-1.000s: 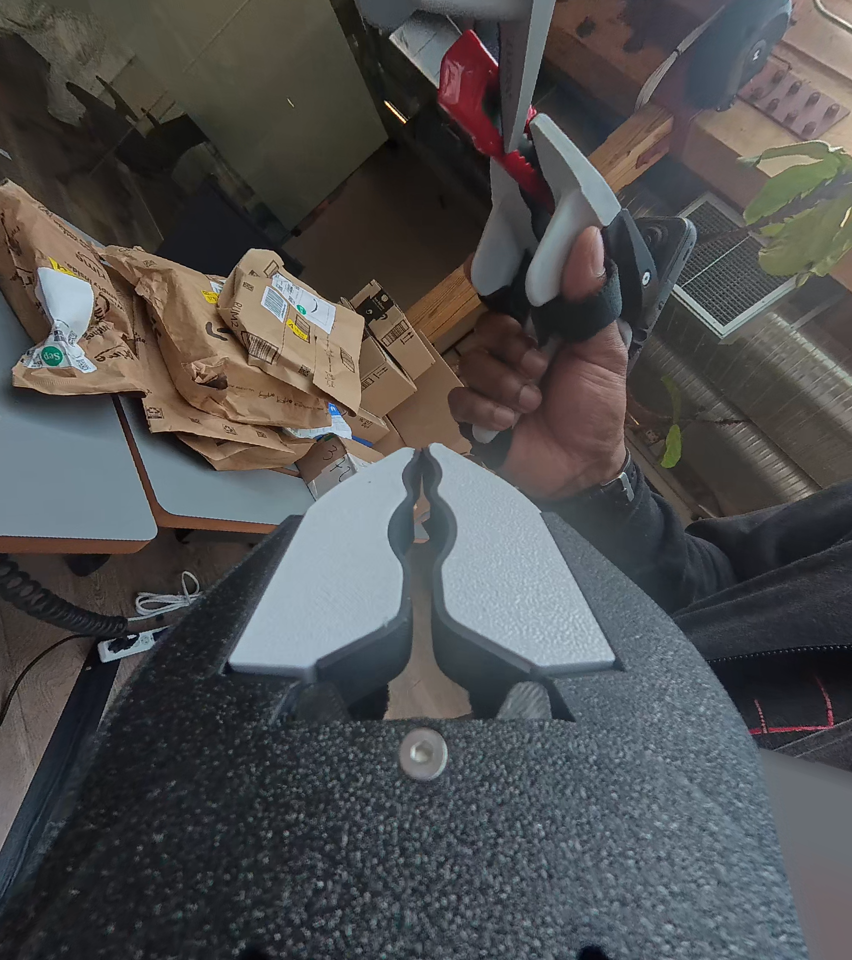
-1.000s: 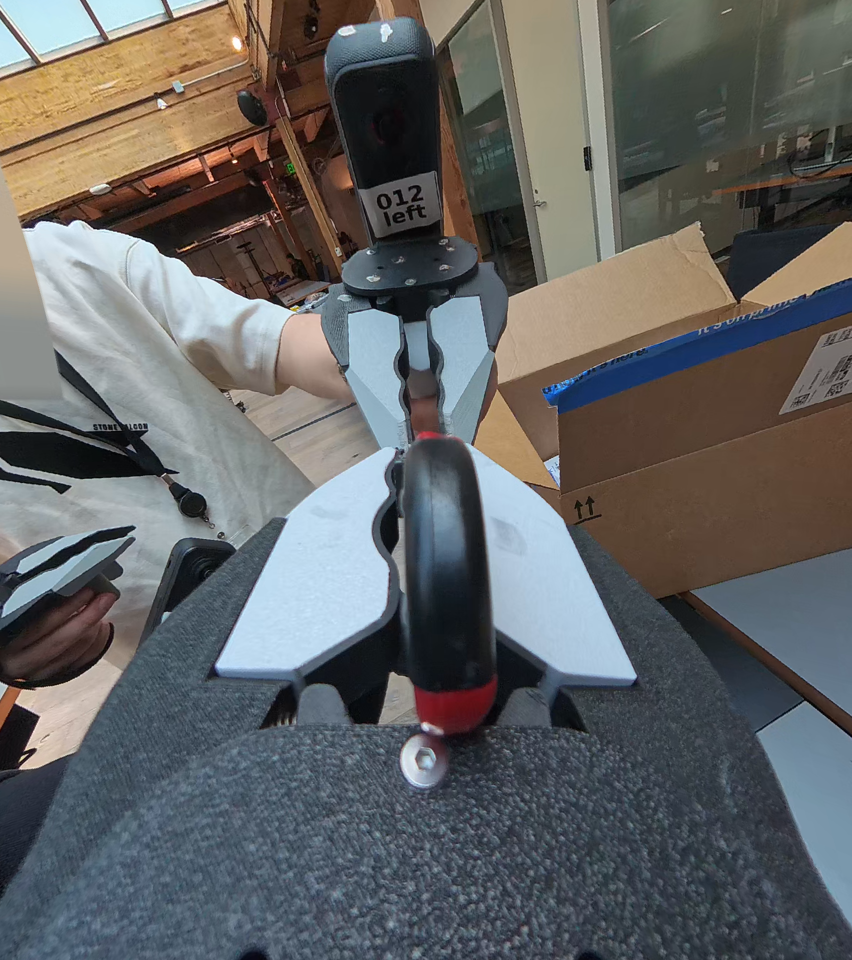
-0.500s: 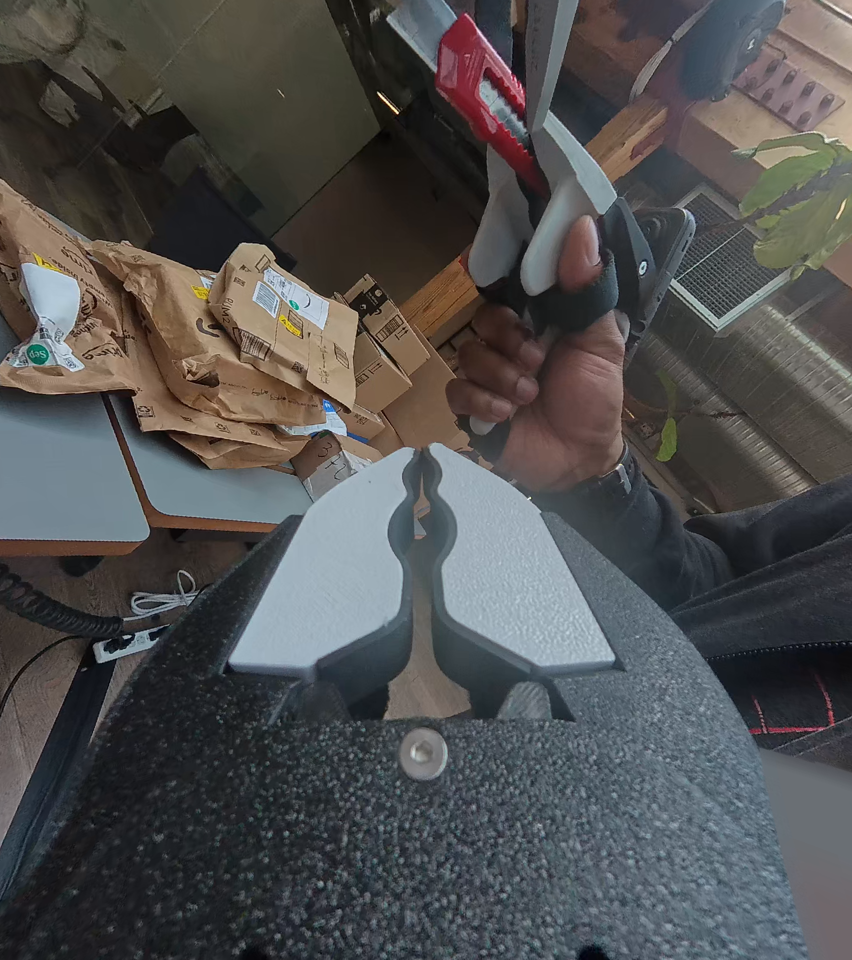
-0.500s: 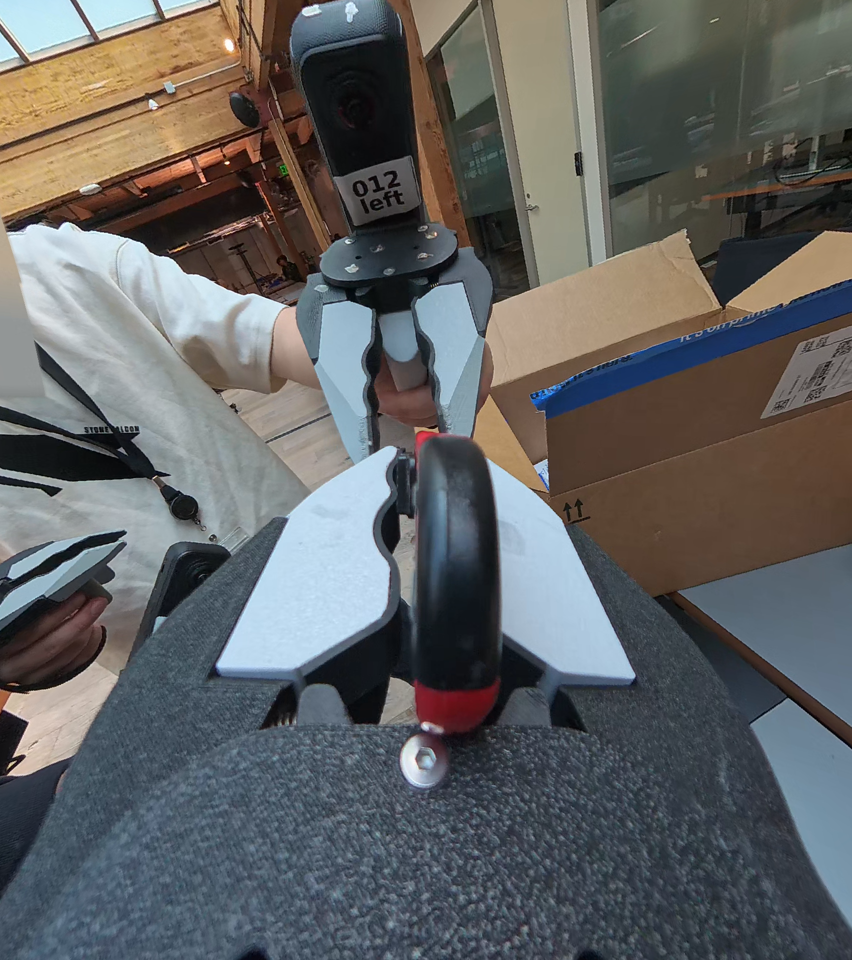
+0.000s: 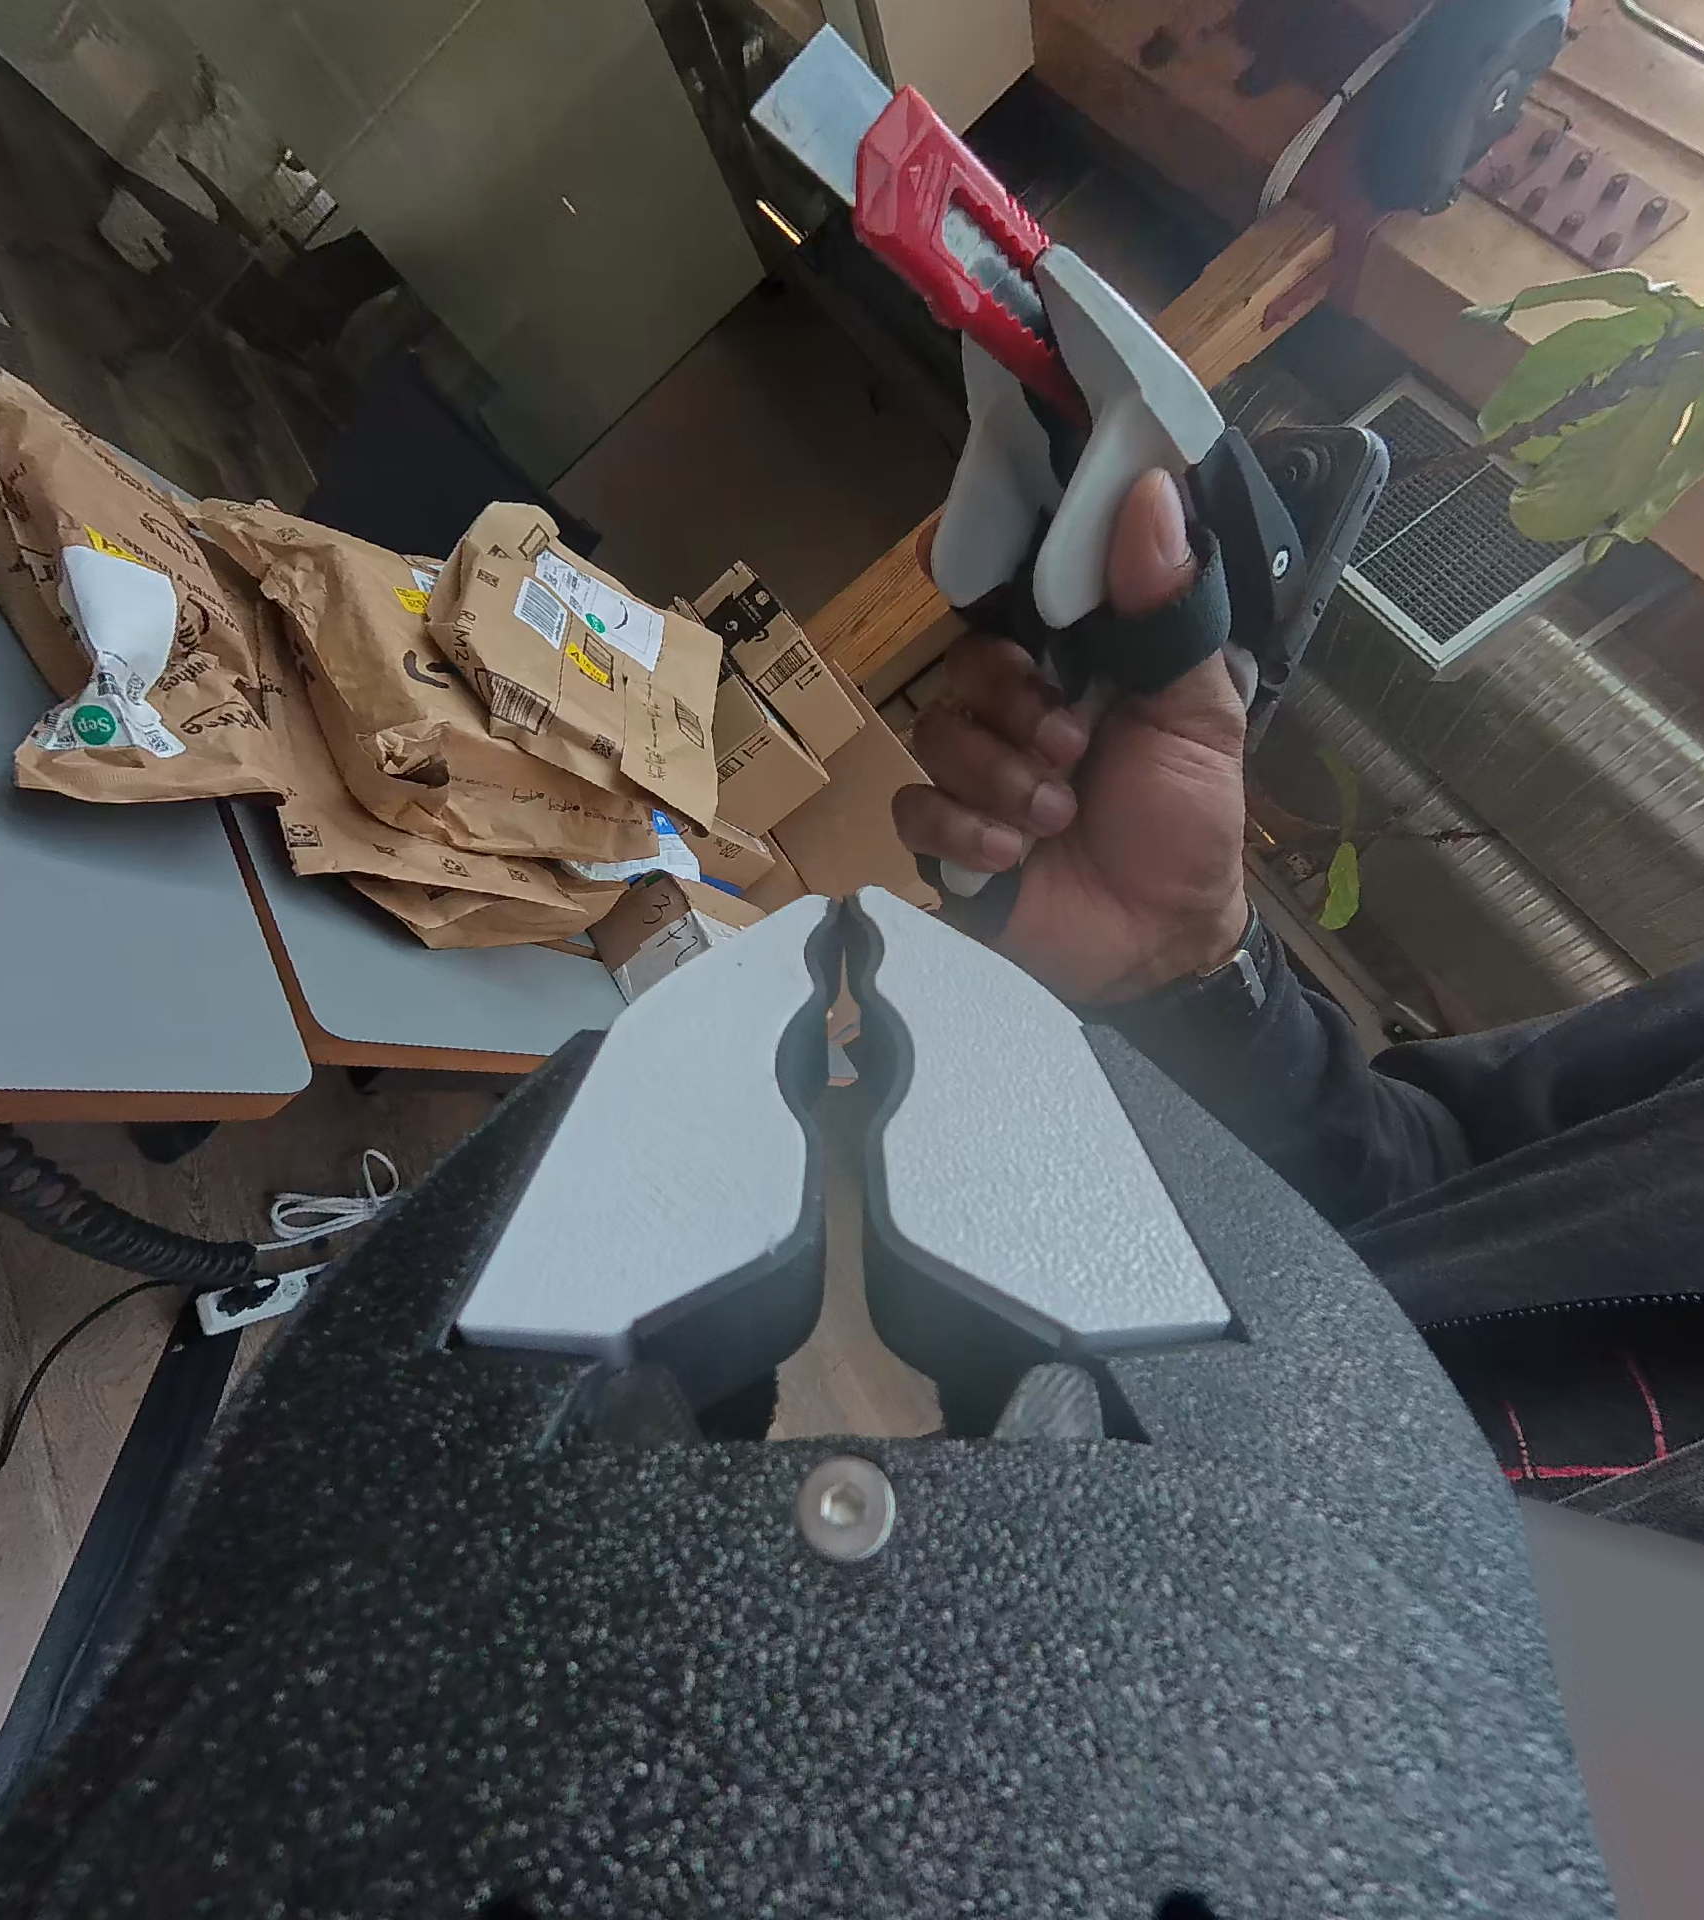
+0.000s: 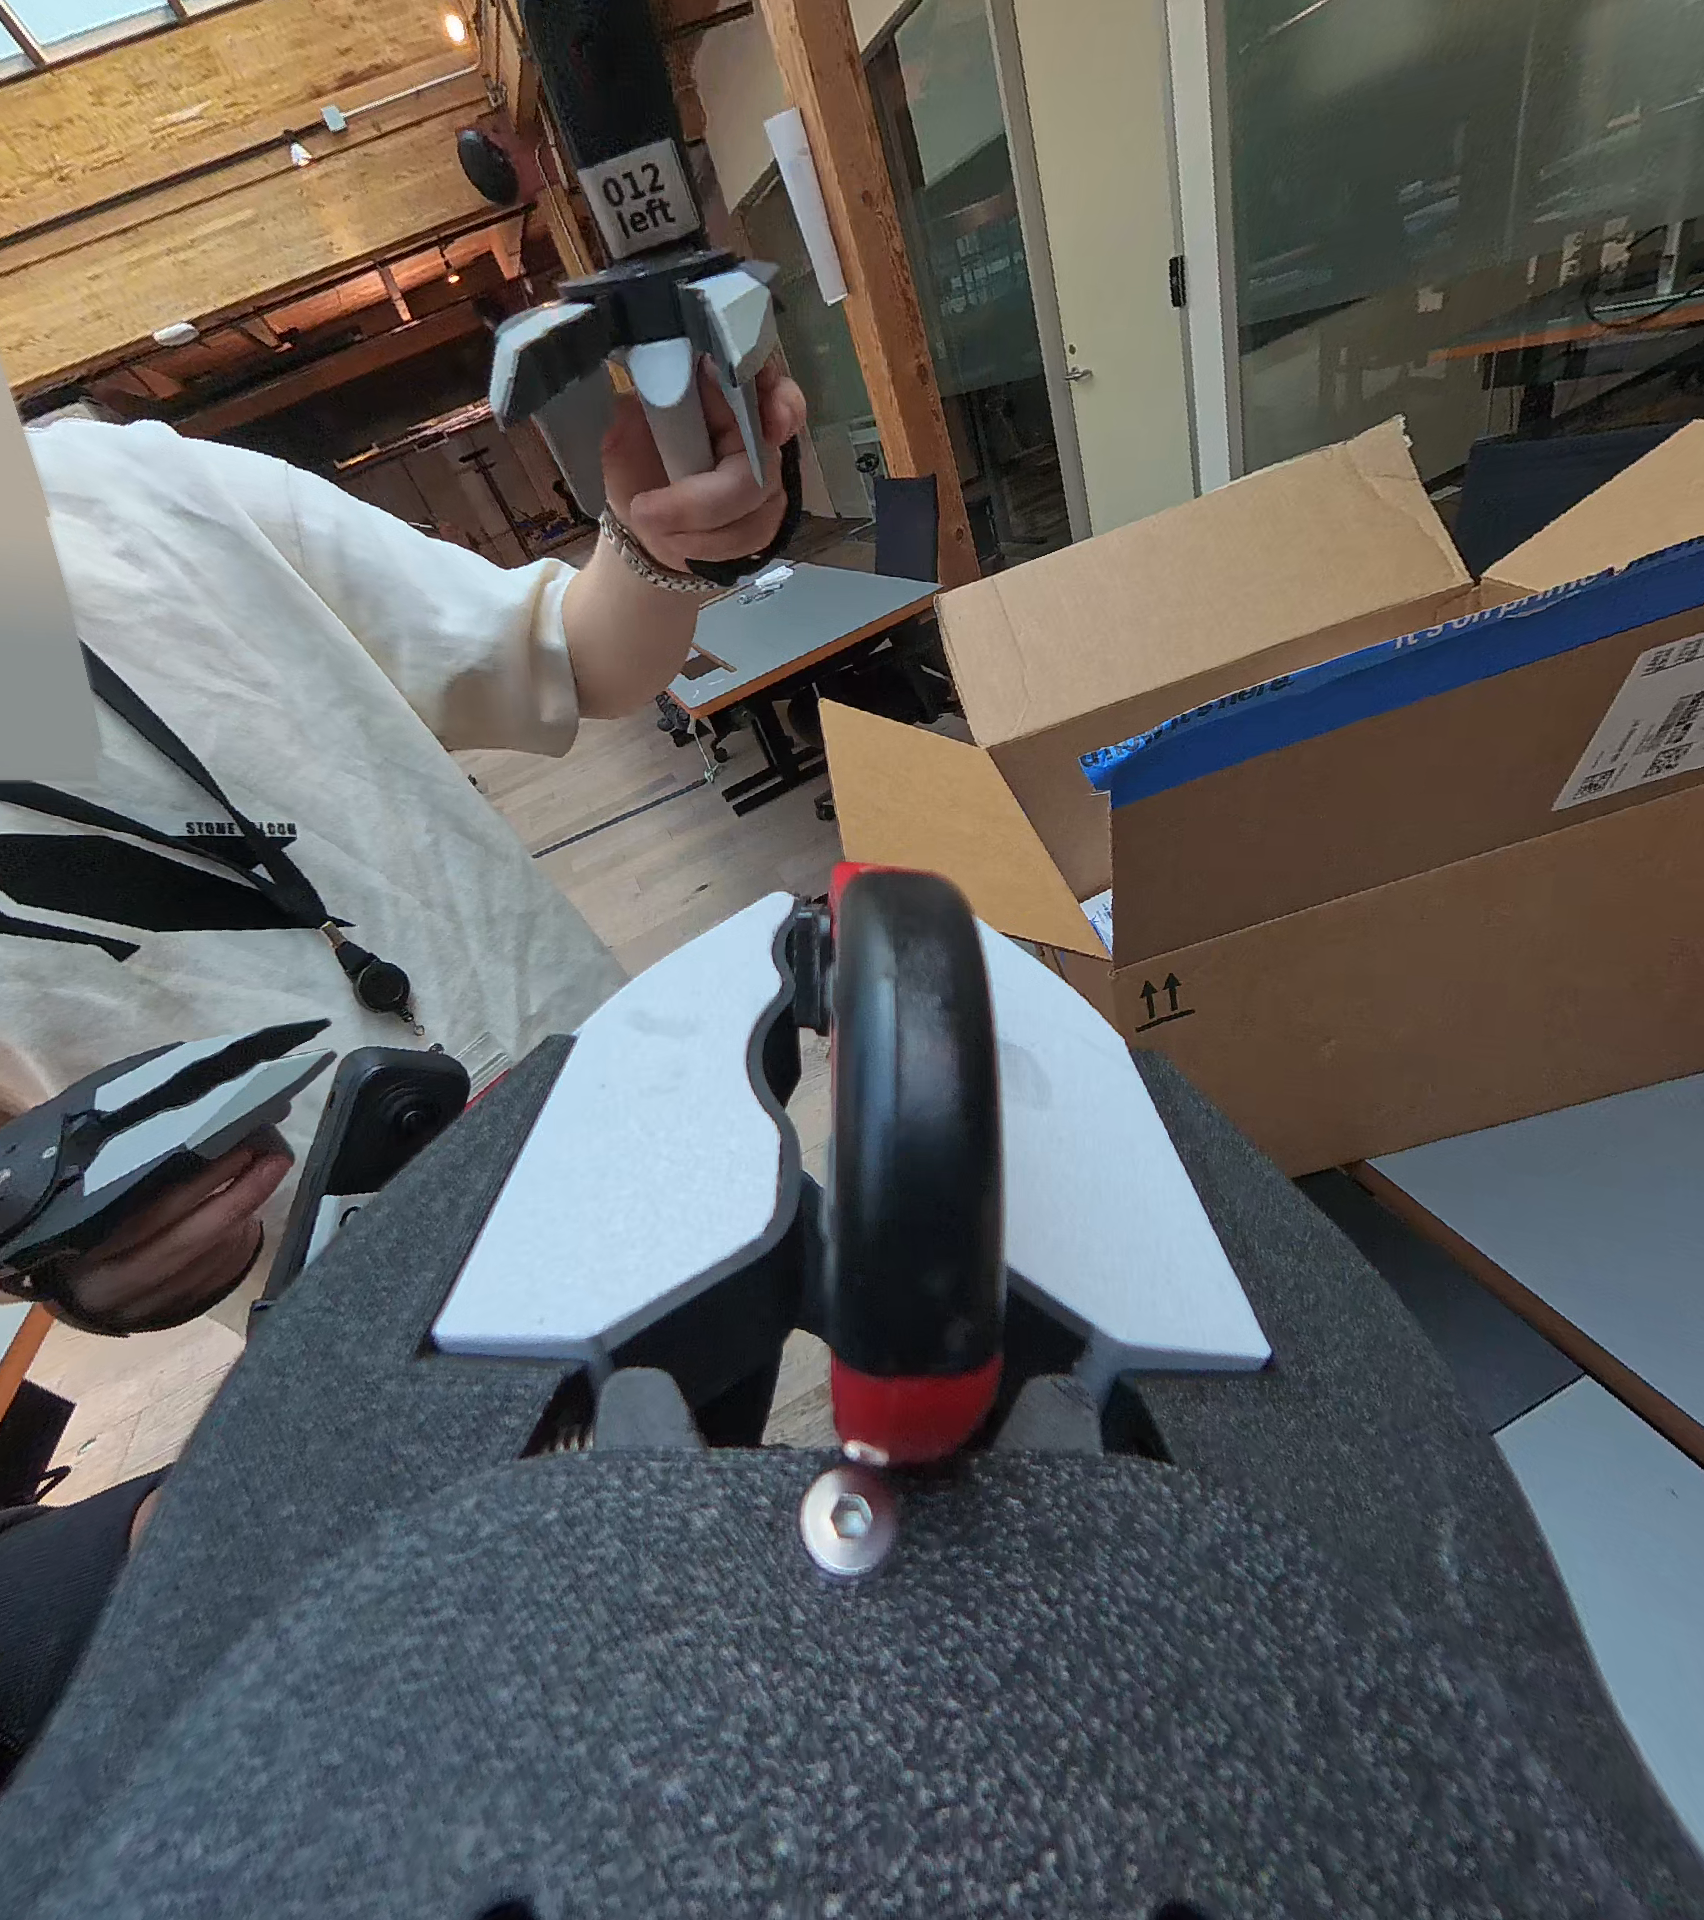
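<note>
Left wrist view: left tool (image 5: 843,920) pressed together, pinching nothing, above the grey desk (image 5: 89,956) edge near crumpled brown paper mailers (image 5: 474,748). Ahead, right tool (image 5: 1035,364) raised, clamping a red-and-black plastic utility knife (image 5: 941,218); long axis tilted, steel blade up-left.

Right wrist view: right tool (image 6: 884,920) pinching the knife's black handle (image 6: 915,1132). Light, stiff, likely slick; sharp, so best held by the handle. Open brown cardboard box (image 6: 1450,883) beside.

Red-and-black utility knife (image 6: 915,1153) with a silver blade, pale grey fingers (image 5: 661,1153) on a speckled black gripper body, brown paper mailers (image 5: 380,686) with white labels, grey tabletop (image 5: 48,956) edged in orange-brown, tan cardboard box (image 6: 1450,935) — blue tape — cream shirt (image 6: 256,748) with black graphic, green plant leaves (image 5: 1637,395).
</note>
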`<state>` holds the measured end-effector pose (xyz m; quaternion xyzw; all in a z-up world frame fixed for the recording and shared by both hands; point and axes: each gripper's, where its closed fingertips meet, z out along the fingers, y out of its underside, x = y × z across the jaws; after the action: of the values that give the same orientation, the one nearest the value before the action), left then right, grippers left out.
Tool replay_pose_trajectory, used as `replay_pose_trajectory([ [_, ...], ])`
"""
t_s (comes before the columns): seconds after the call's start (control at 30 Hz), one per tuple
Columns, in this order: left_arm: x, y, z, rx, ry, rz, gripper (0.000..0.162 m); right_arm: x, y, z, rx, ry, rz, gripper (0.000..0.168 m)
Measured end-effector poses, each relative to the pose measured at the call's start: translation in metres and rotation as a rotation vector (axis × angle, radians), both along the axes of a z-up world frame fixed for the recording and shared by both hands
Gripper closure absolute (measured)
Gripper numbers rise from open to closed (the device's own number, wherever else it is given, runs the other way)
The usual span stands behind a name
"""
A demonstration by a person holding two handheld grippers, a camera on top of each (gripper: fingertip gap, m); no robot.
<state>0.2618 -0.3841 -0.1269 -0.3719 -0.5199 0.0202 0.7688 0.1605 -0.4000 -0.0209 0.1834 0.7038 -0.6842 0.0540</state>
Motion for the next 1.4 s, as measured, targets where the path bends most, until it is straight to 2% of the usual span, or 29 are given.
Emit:
replay_pose_trajectory([
  [0.23,-0.010,-0.008,0.009,-0.050,0.025,0.029,0.157,0.003,0.001,-0.002,0.021,0.002,0.013,0.150],
  [0.47,-0.041,-0.031,0.038,-0.355,0.110,0.180,0.145,0.001,0.003,-0.009,0.043,-0.012,0.009,0.150],
  [0.53,-0.049,-0.031,0.047,-0.389,0.136,0.192,0.145,0.001,0.004,-0.009,0.041,-0.013,0.006,0.150],
  [0.7,-0.066,-0.024,0.054,-0.080,0.094,0.124,0.143,0.002,0.002,-0.009,0.027,-0.019,0.005,0.150],
  [0.8,-0.074,-0.027,0.058,0.164,0.085,0.102,0.144,0.003,0.001,-0.009,0.017,-0.028,0.010,0.150],
  [0.9,-0.079,-0.034,0.066,0.334,0.112,0.094,0.144,0.005,-0.003,-0.010,0.009,-0.042,0.017,0.150],
  [1.07,-0.085,-0.028,0.077,0.431,0.147,0.056,0.135,0.009,-0.004,-0.010,-0.005,-0.065,0.025,0.150],
  [1.4,-0.092,-0.023,0.085,0.534,0.185,0.027,0.140,0.013,-0.006,-0.016,-0.004,-0.096,0.038,0.156],
])
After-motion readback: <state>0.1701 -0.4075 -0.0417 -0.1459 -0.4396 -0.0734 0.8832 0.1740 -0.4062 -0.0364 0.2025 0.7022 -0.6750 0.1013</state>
